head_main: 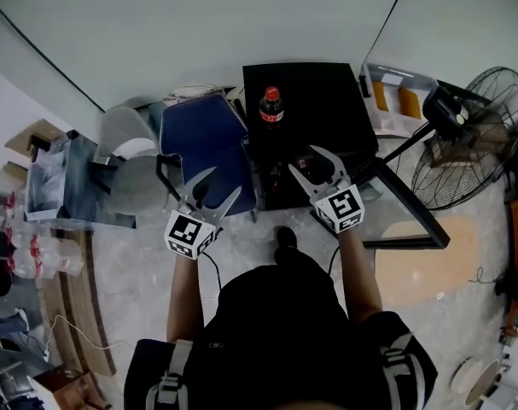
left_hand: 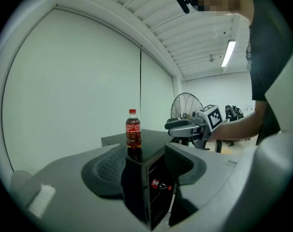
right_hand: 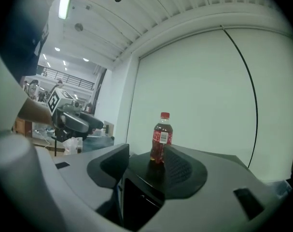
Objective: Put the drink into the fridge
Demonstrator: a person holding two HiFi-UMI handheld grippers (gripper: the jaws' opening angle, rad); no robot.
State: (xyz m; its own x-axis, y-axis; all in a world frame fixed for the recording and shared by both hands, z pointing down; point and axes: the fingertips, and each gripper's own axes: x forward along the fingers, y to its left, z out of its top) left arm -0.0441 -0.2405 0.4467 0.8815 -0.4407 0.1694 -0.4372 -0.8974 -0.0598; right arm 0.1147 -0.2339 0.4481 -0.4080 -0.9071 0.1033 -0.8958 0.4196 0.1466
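A cola bottle point(head_main: 271, 105) with a red cap stands upright on top of a black mini fridge point(head_main: 327, 101). The fridge's door point(head_main: 408, 220) hangs open to the right. In the left gripper view the bottle point(left_hand: 132, 133) rises beyond the jaws, and a second bottle point(left_hand: 160, 184) lies on a shelf inside the fridge. My left gripper point(head_main: 226, 180) is open and empty, short of the fridge's front left corner. My right gripper point(head_main: 303, 158) is open at the fridge's front, with nothing between its jaws. The bottle point(right_hand: 161, 137) stands some way beyond them.
A blue chair point(head_main: 203, 148) stands left of the fridge, with a grey seat point(head_main: 126, 156) further left. A floor fan point(head_main: 468, 139) is at the right behind the open door. A rack with orange items point(head_main: 395, 92) sits behind the fridge. The person's shoe point(head_main: 285, 237) is before the fridge.
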